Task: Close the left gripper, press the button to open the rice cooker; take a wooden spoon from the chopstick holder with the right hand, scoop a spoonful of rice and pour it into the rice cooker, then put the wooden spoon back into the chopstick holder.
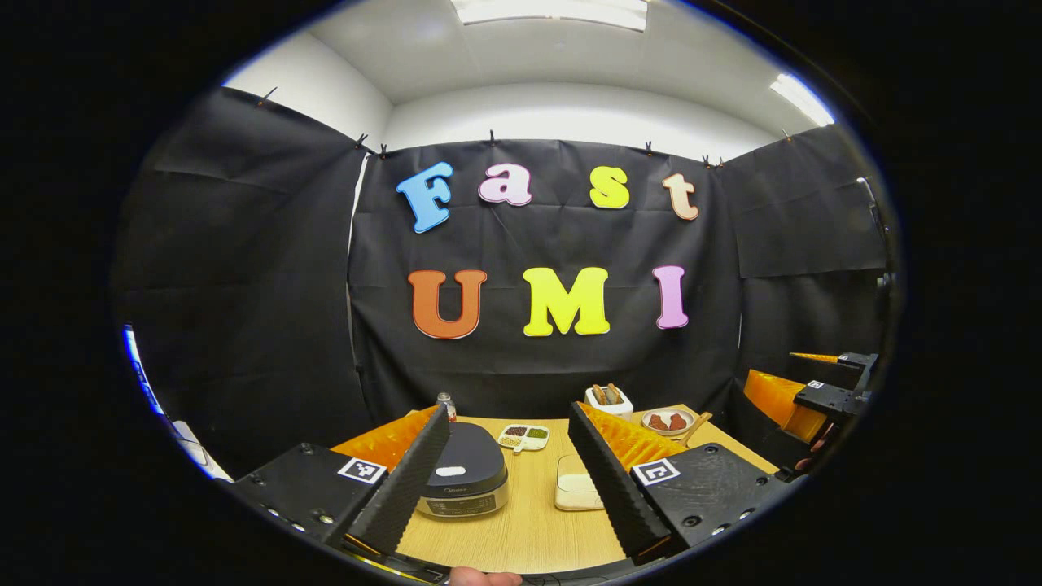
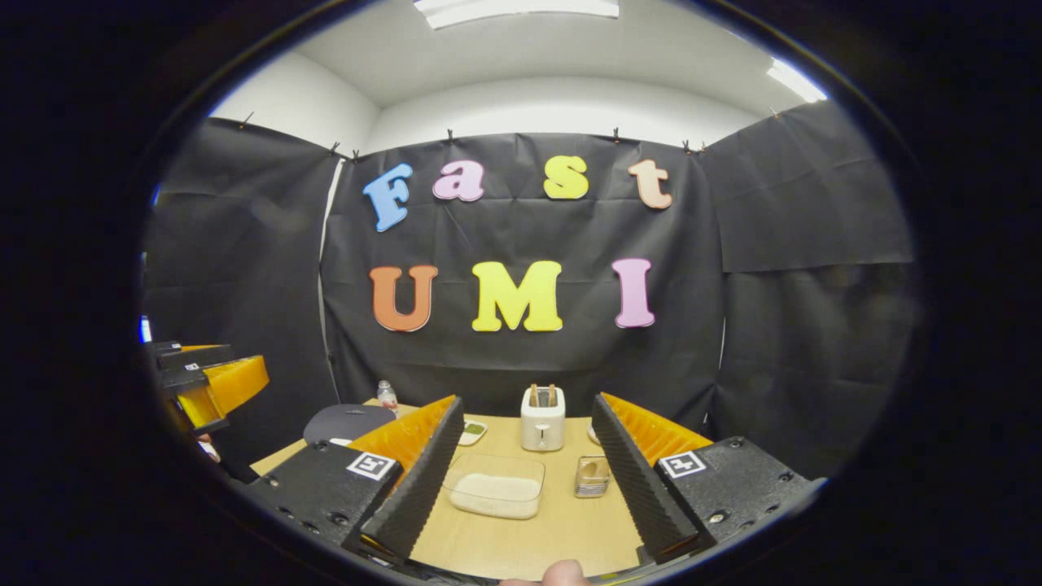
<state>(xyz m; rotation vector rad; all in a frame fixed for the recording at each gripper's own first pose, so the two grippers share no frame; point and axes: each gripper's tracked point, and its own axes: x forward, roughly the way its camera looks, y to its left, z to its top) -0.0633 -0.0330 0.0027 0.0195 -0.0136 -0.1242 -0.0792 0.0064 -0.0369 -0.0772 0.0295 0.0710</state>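
The rice cooker [image 1: 460,480] stands shut on the wooden table, dark lid down, with a pale button [image 1: 450,470] on top. My left gripper [image 1: 507,417] hovers open above and in front of it, its left finger overlapping the cooker's side. A clear container of white rice [image 2: 496,495] lies between the fingers of my open right gripper [image 2: 527,404]. Just to the right of the rice stands the small clear chopstick holder [image 2: 592,476] with a wooden spoon in it. The cooker's lid [image 2: 346,423] shows at the left, and the rice container [image 1: 576,484] sits right of the cooker.
A white toaster [image 2: 543,419] stands at the back centre. A sectioned dish [image 1: 523,437], a small bottle [image 1: 445,404] and a plate of red food [image 1: 667,421] sit along the far edge. Each view catches the other gripper at the side: right gripper [image 1: 814,391], left gripper [image 2: 207,382].
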